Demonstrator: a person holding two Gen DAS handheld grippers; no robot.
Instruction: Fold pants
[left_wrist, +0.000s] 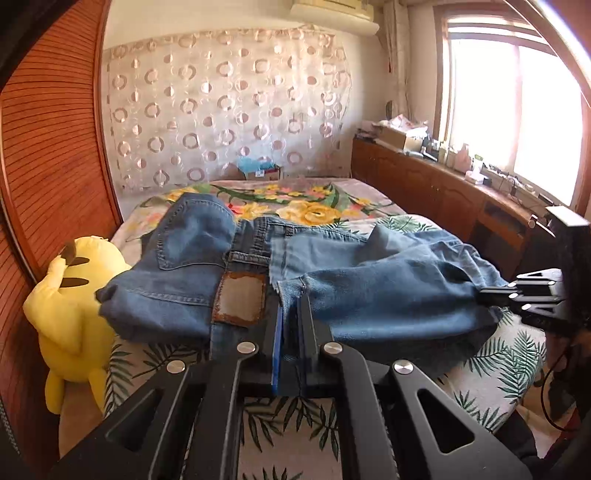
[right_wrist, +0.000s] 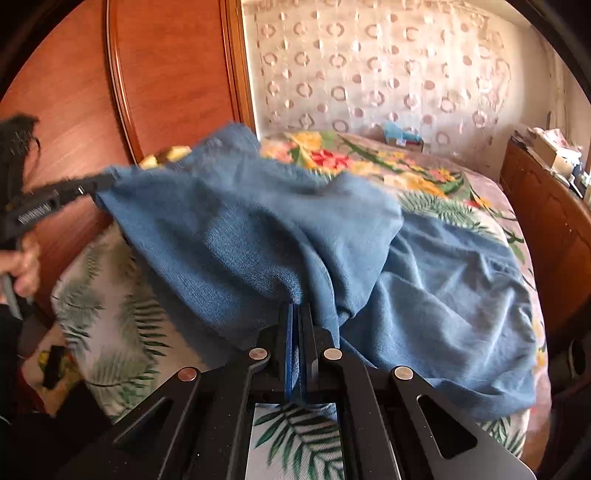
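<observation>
On the bed (left_wrist: 491, 369), both the left gripper (left_wrist: 290, 306) and right gripper (right_wrist: 297, 314) pinch the jeans' (left_wrist: 369, 288) edge.

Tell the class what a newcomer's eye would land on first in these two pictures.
First, the faded blue denim jeans sprawled across the leaf-and-flower print bedspread, with the left gripper and right gripper each shut on a hem. Next, the bright yellow plush toy slumped at the bed's left edge by the reddish wooden slatted panel.

Home bedroom, bed (left_wrist: 480, 373), curtain (left_wrist: 229, 103), wooden cabinets (left_wrist: 424, 181)
</observation>
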